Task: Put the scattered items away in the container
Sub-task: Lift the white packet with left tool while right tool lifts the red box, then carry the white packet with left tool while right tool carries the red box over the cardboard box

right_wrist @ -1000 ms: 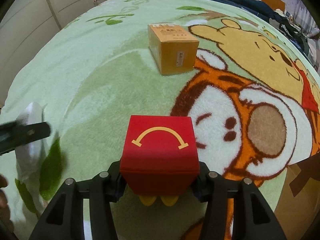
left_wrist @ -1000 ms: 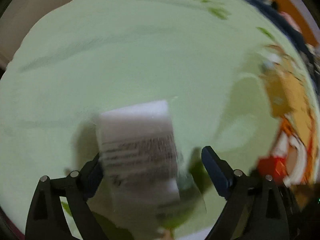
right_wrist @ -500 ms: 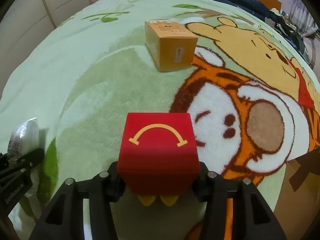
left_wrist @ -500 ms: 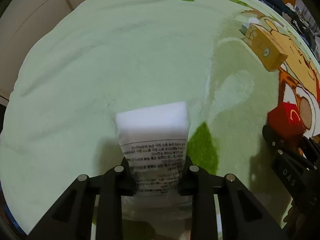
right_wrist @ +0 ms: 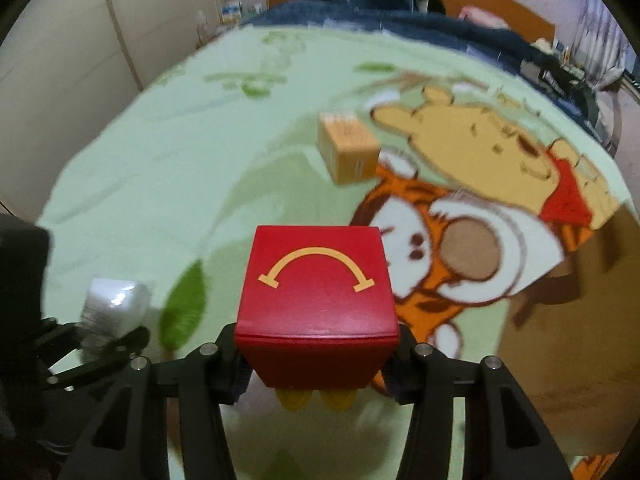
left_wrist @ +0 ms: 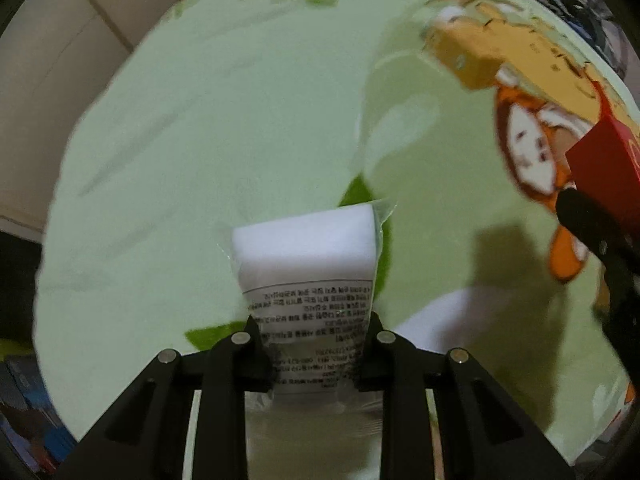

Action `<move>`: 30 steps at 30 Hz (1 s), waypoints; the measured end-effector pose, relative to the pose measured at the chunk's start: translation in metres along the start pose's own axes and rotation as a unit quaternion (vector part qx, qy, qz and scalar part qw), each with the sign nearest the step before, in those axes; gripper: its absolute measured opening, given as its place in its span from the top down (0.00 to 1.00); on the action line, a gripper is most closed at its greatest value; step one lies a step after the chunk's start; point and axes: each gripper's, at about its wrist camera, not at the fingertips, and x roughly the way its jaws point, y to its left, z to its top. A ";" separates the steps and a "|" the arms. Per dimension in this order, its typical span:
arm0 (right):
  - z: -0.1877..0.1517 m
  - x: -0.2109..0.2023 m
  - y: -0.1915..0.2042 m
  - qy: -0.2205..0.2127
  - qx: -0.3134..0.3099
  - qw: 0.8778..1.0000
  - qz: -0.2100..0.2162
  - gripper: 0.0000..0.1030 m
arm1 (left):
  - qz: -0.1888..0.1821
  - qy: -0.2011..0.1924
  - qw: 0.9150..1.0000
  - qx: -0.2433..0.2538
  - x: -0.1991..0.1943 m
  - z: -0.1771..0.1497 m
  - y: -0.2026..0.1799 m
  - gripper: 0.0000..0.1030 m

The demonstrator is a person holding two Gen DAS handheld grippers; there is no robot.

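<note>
My left gripper [left_wrist: 314, 354] is shut on a white sponge in a clear printed wrapper [left_wrist: 308, 256] and holds it above the green blanket. My right gripper [right_wrist: 318, 368] is shut on a red box with a yellow arch [right_wrist: 318, 292], also lifted off the blanket. The red box [left_wrist: 608, 168] and the right gripper show at the right edge of the left wrist view. The left gripper with the sponge [right_wrist: 114, 312] shows at the lower left of the right wrist view. An orange cardboard box [right_wrist: 348, 152] lies further off on the blanket; it also shows in the left wrist view [left_wrist: 468, 56].
The green cartoon blanket [right_wrist: 200, 152] covers a bed. A brown floor [right_wrist: 560, 360] lies past its right edge. A dark blue duvet [right_wrist: 400, 20] and a wooden headboard lie at the far end. A pale wardrobe wall [left_wrist: 60, 60] stands on the left.
Both grippers have risen and pulled back with their loads, so the blanket and orange box look further away. The left gripper went from open around the sponge to shut on it.
</note>
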 end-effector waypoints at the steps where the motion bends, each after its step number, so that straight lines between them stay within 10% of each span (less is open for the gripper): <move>1: 0.004 -0.012 -0.003 -0.010 0.004 1.000 -0.001 0.49 | 0.002 -0.012 1.000 0.003 -0.013 0.004 -0.003 0.75; 7: 0.031 -0.092 -0.034 -0.071 0.047 0.996 -0.012 0.50 | 0.002 -0.090 0.996 0.017 -0.090 0.064 -0.026 0.75; 18: 0.043 -0.231 -0.088 -0.184 0.097 0.976 -0.058 0.50 | -0.031 -0.185 0.979 0.085 -0.230 0.079 -0.078 0.75; 30: -0.007 -0.283 -0.147 -0.189 0.144 0.961 -0.139 0.50 | -0.084 -0.204 0.960 0.171 -0.271 0.060 -0.169 0.75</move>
